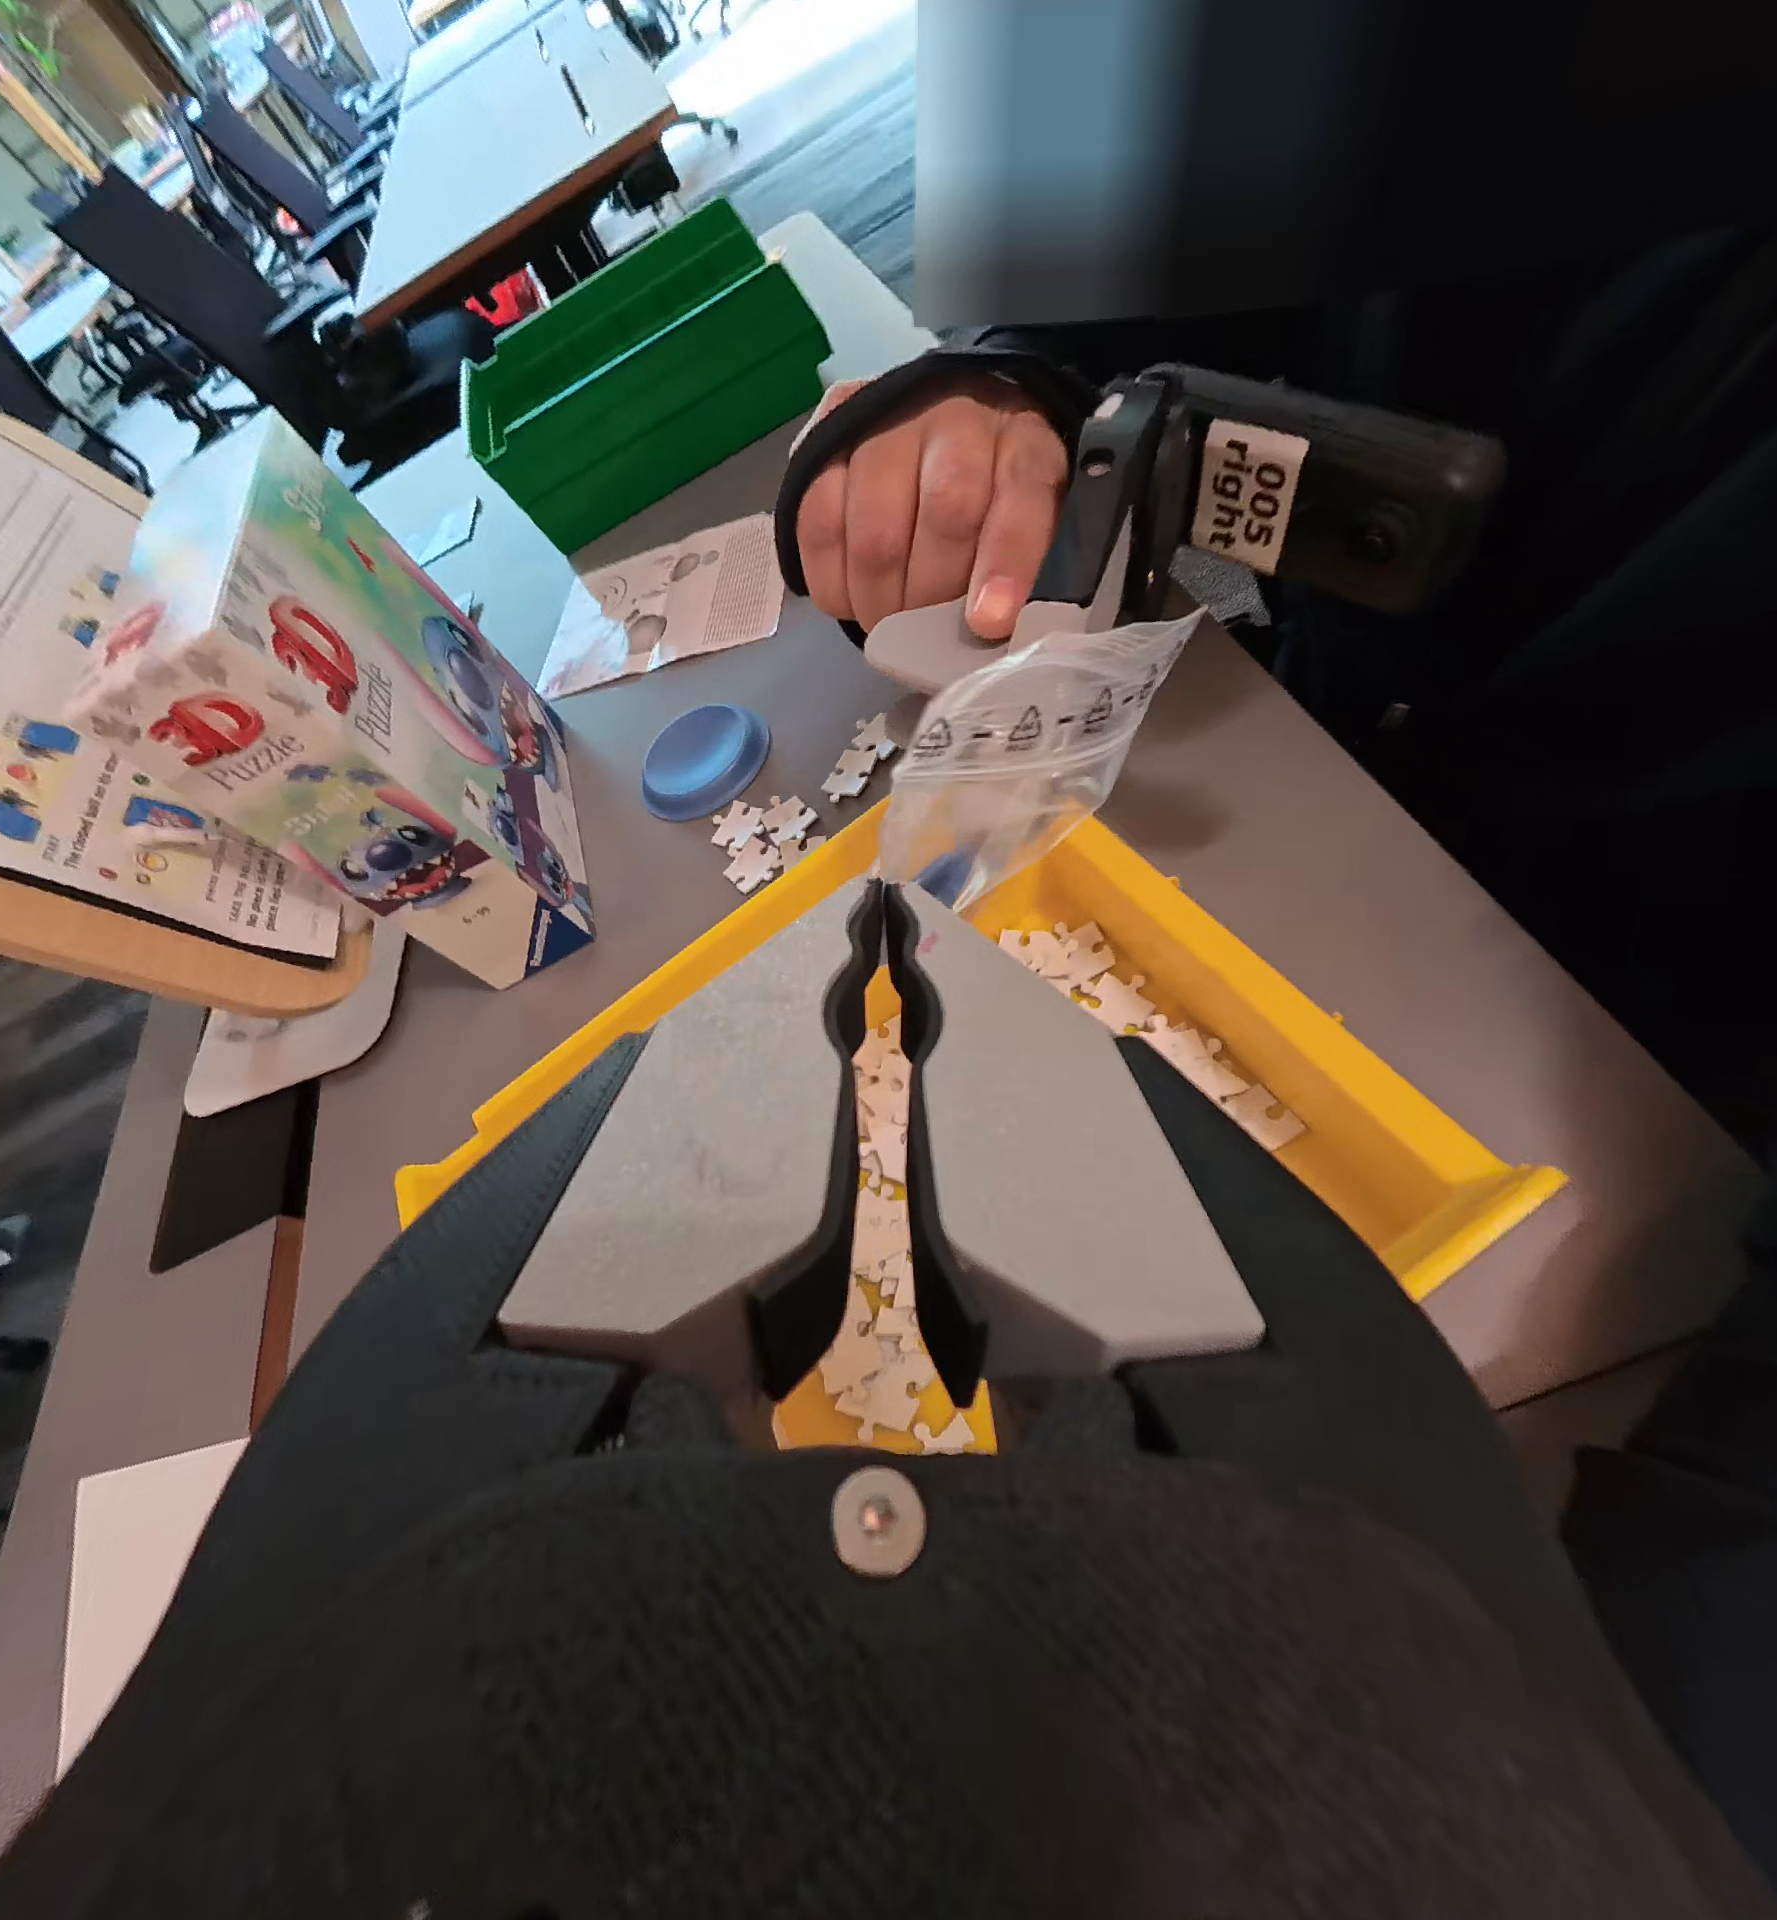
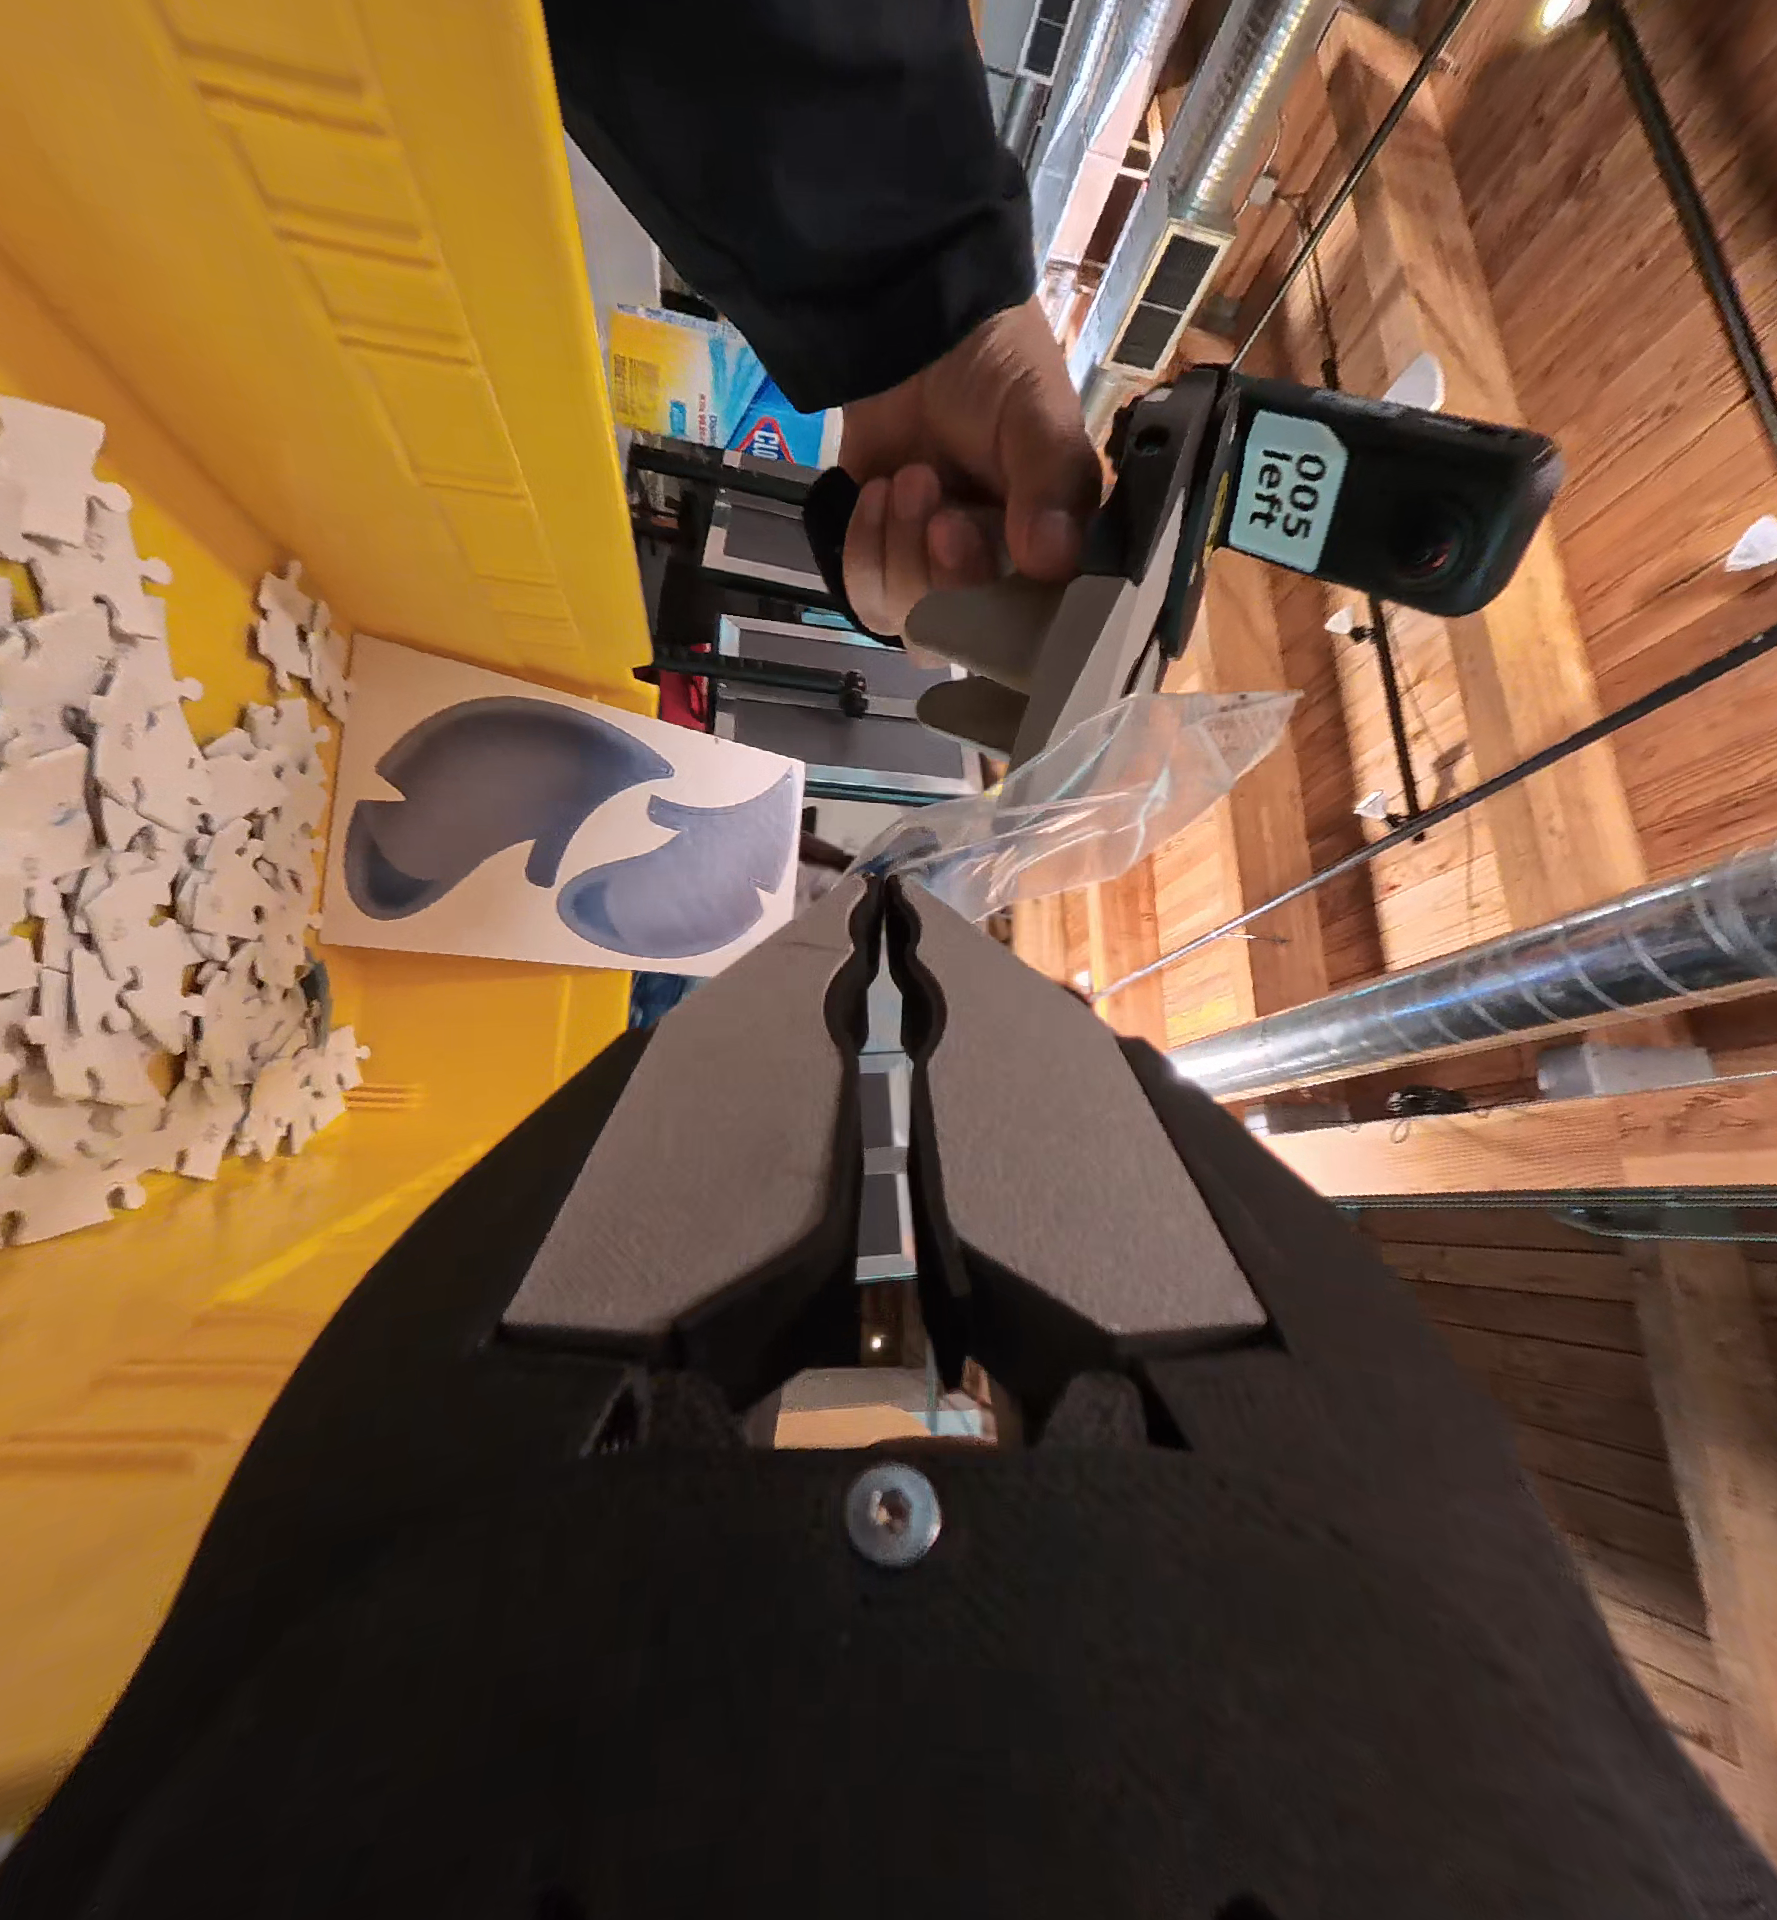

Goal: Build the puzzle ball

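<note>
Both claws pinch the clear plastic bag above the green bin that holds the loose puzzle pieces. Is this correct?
Not quite: the bin under the clear plastic bag is yellow, as the left wrist view shows. The green bin stands farther back. Left claw and right claw do pinch the bag.

Open-plan office, rows of desks, black office chairs, exposed ceiling ducts

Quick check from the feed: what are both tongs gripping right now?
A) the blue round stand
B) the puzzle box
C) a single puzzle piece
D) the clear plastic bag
D. The left tongs and the right tongs are each shut on an edge of the clear plastic bag, held stretched between them above the yellow bin, where loose puzzle pieces lie.
</note>
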Demonstrator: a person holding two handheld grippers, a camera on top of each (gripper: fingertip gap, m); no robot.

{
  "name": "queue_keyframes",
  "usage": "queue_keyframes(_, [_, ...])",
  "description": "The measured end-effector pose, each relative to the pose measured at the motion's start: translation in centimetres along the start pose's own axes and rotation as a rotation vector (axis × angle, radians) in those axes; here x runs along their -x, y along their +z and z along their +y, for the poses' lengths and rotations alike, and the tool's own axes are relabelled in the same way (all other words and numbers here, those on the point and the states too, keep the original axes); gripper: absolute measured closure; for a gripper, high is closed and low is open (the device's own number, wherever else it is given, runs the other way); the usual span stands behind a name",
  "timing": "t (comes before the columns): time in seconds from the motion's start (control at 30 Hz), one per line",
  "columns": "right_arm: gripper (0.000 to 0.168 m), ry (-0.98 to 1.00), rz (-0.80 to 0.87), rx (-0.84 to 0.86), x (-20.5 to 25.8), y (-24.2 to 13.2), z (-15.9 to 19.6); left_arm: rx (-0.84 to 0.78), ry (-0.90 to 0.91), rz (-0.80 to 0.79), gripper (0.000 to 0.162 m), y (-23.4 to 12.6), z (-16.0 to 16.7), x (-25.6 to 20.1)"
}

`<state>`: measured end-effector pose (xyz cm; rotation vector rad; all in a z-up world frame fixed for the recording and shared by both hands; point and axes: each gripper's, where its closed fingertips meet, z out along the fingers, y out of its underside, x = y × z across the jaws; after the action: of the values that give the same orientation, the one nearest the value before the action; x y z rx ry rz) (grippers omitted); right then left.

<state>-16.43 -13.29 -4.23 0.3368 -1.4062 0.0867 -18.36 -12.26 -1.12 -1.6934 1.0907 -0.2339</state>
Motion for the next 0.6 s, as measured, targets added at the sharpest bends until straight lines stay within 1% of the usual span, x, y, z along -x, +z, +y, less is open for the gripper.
queue_keyframes(0.27, [0.168,-0.04,-0.001,-0.009,-0.3,-0.4,-0.9,-0.02,0.018,0.002,0.162,0.3,0.0,0.2])
queue_keyframes(0.43, [0.168,-0.035,-0.045,0.0,0.3,-0.2,-0.7,-0.025,0.031,0.004,0.162,0.9,-0.1,0.4])
queue_keyframes(0.5, [0.168,0.034,-0.055,-0.062,0.0,-0.6,-0.6,-0.054,0.042,0.015,0.162,0.6,-0.6,0.1])
queue_keyframes(0.53, [0.168,0.099,-0.099,-0.112,0.1,-1.0,-0.6,-0.072,0.049,0.016,0.162,0.3,-0.9,-0.1])
queue_keyframes(0.6, [0.166,0.307,-0.267,-0.241,0.5,-2.4,-1.0,-0.121,0.072,0.009,0.162,-0.5,-1.8,-0.3])
